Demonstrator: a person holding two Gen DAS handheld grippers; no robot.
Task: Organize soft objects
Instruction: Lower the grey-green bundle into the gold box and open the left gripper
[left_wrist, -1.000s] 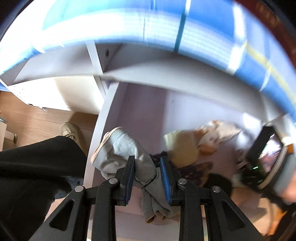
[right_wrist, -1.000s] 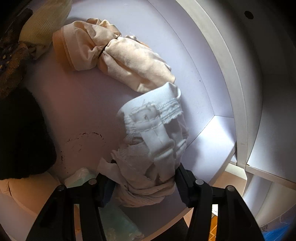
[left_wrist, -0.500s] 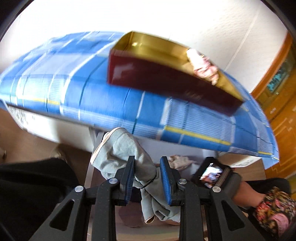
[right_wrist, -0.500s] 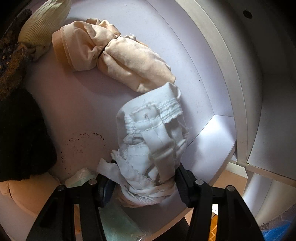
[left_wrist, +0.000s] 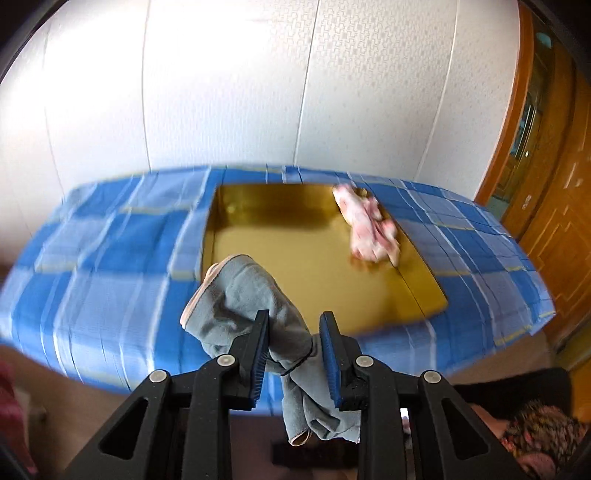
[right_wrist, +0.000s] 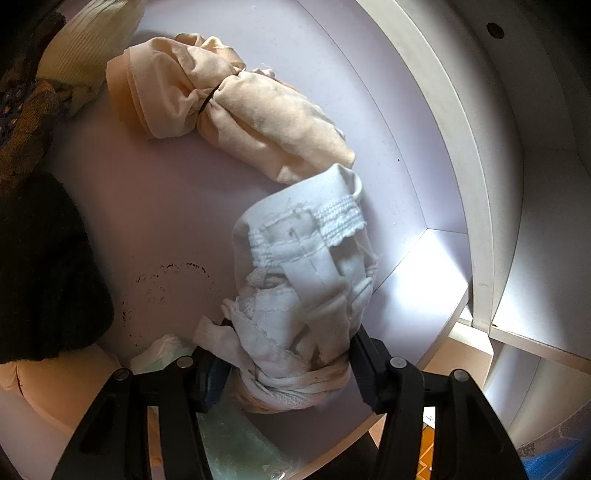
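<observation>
Left gripper (left_wrist: 294, 347) has its jaws clamped on a grey cloth bundle (left_wrist: 255, 314), tied with a thin black band, one end bulging up left, the other hanging below. Ahead, a gold tray (left_wrist: 295, 254) sits on a blue plaid cloth (left_wrist: 110, 258) covering the worktop. A pink-and-white cloth bundle (left_wrist: 369, 225) lies at the tray's right edge, blurred.

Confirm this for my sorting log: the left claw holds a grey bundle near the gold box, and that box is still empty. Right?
Not quite. In the left wrist view the gold box already holds a pink bundle by its right wall. The left claw does hold the grey bundle near it.
</observation>
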